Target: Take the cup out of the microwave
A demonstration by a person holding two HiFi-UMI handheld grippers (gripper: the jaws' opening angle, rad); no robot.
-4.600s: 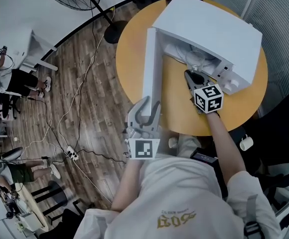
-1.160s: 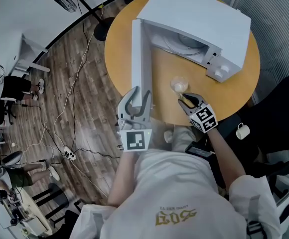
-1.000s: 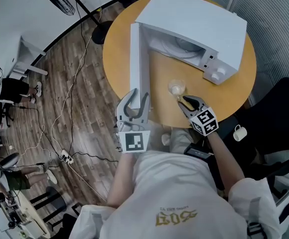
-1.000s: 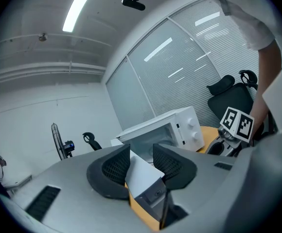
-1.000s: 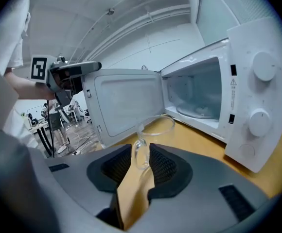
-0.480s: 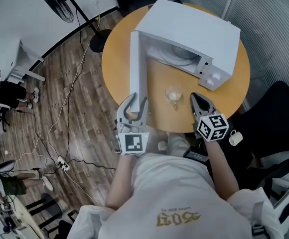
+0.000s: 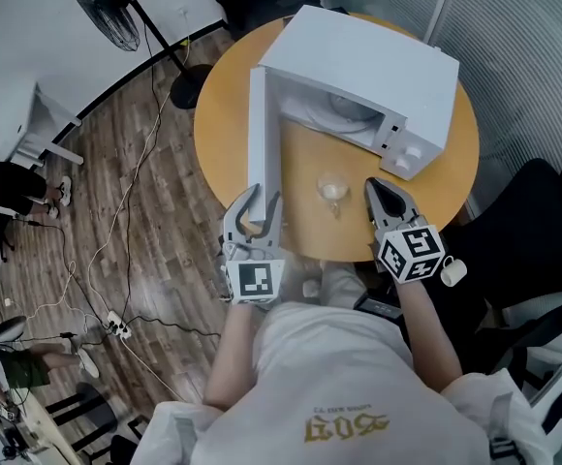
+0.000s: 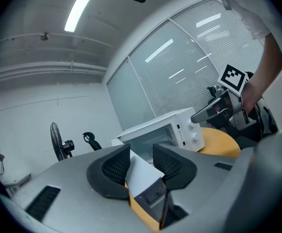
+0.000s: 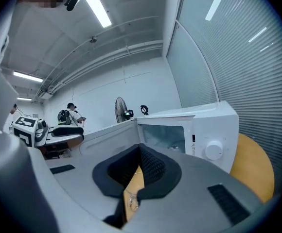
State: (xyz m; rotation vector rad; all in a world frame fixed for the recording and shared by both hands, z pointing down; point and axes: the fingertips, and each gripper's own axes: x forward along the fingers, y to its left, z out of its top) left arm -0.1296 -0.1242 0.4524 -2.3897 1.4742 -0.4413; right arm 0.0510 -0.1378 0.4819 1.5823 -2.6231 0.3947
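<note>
The cup (image 7: 332, 188) is being left on the table (image 7: 305, 223), outside the microwave (image 7: 368, 56), beside the right gripper (image 7: 378, 190), whose jaws have just been closing on nothing. The door (image 7: 259, 134) is being pinched in the half-open left gripper (image 7: 259, 200) and should be held steady. That pinch is being shown close only in the left gripper view.

No legible word, brand or number anywhere.

- Yellow-gold print (image 7: 344, 424) on front of white shirt (image 7: 300, 356), near edge of head view: upside down, characters not decipherable.
- Black-and-white square marker (image 7: 254, 280) on cube of left gripper (image 7: 257, 197), near left: coded pattern only, no characters.
- Matching square markers (image 7: 412, 253) on cube faces of right gripper (image 7: 371, 184), near right: coded pattern only.
- Small triangle sign (image 9: 193, 145) under a short dark mark on control panel of white box-shaped microwave (image 9: 214, 118), far side, left of round white dial (image 9: 213, 151): too small to read.
</note>
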